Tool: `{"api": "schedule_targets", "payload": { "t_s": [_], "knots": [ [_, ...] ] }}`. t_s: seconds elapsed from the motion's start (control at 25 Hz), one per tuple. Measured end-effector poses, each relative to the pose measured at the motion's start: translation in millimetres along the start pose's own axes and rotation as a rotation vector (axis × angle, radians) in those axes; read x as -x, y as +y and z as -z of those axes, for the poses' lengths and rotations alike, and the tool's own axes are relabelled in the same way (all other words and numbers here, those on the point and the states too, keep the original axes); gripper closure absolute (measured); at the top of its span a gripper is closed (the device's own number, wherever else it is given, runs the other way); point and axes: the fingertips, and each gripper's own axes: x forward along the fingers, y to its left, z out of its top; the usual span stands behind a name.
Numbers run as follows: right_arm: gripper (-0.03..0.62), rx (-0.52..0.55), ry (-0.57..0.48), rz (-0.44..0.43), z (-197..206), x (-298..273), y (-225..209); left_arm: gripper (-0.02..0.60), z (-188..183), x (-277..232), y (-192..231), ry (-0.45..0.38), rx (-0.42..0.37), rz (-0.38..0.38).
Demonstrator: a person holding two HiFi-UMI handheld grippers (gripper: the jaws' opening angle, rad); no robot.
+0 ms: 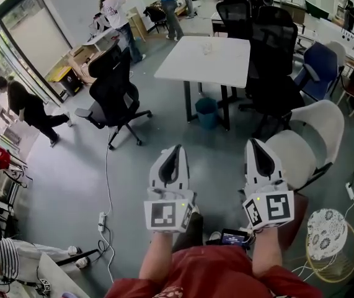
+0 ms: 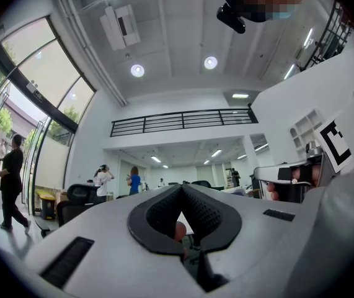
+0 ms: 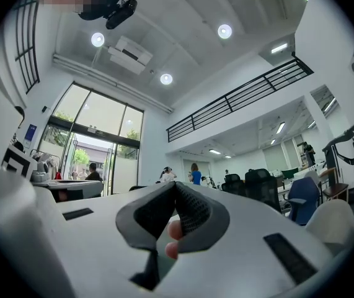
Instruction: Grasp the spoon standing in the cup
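No spoon or cup can be made out for certain. A small clear object [image 1: 206,46] stands on the far white table [image 1: 183,64], too small to identify. My left gripper [image 1: 175,149] and right gripper [image 1: 255,143] are held side by side above the grey floor, well short of that table. Both point forward and slightly up. In the left gripper view the left gripper [image 2: 181,190] has its dark pads meeting at the tip, with nothing between them. The right gripper [image 3: 175,186] looks the same in the right gripper view, shut and holding nothing.
A black office chair [image 1: 111,92] stands to the left of the table, more black chairs [image 1: 276,48] to its right. A white chair [image 1: 310,141] is close on my right. A teal bin [image 1: 206,112] sits under the table. A cable and power strip [image 1: 102,220] lie on the floor. People stand at the back and left.
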Motion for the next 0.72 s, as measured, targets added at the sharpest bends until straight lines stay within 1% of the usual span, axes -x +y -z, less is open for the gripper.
{"api": "schedule_targets", "payload": {
  "t_s": [0.2, 0.4, 0.48, 0.6, 0.72],
  "knots": [
    [0.582, 0.016, 0.001, 0.01, 2, -5, -8, 0.572, 2, -11, 3, -0.007, 0.011, 0.005],
    [0.582, 0.036, -0.007, 0.014, 4, -28, -13, 0.572, 9, -31, 14, -0.016, 0.016, 0.01],
    [0.582, 0.042, -0.006, 0.012, 8, -42, -13, 0.574, 13, -42, 21, -0.024, 0.01, 0.016],
    [0.582, 0.051, 0.007, 0.011, 22, -70, -13, 0.572, 29, -62, 40, -0.005, -0.002, 0.017],
    [0.582, 0.056, 0.026, 0.009, 37, -109, -12, 0.572, 41, -88, 65, -0.004, 0.032, -0.002]
  ]
}}
